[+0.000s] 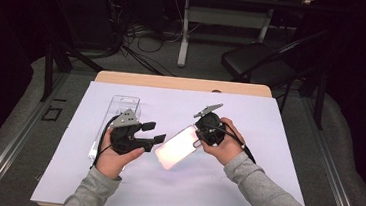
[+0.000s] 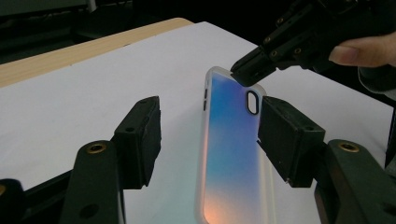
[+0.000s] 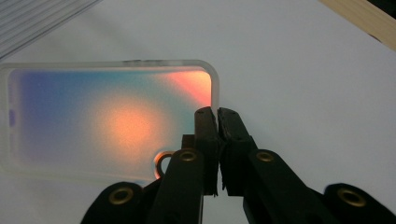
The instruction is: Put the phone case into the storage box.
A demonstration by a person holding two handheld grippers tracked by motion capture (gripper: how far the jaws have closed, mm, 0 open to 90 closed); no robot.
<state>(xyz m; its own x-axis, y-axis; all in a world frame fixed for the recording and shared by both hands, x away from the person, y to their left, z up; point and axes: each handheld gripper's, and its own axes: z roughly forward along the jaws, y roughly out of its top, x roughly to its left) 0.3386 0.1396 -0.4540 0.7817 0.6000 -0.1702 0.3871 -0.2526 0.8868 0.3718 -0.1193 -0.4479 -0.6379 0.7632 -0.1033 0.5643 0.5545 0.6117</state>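
Iridescent plastic, pink to blue: the phone case point(image 1: 179, 146) lies at the middle of the white mat point(image 1: 268, 140) in my high view. My right gripper point(image 1: 199, 134) pinches its far corner, that hand point(image 1: 225, 144) angled in from the right with the wrist bent. My left gripper point(image 1: 157, 132) points right toward the case's near edge, its hand point(image 1: 113, 154) low on the mat; a clear plastic box point(image 1: 120, 110) sits behind it.

Left gripper view: my jaws stand half apart, nothing pressed. The case point(image 2: 233, 149) runs between them, close to the right pad; I cannot tell if it touches. The right gripper point(image 2: 250, 70) bites the rim above the camera hole point(image 2: 252, 101).

Right gripper view: jaws closed tight on the case point(image 3: 107, 121) edge near the camera hole point(image 3: 162, 163). The orange glow at its middle shows here.
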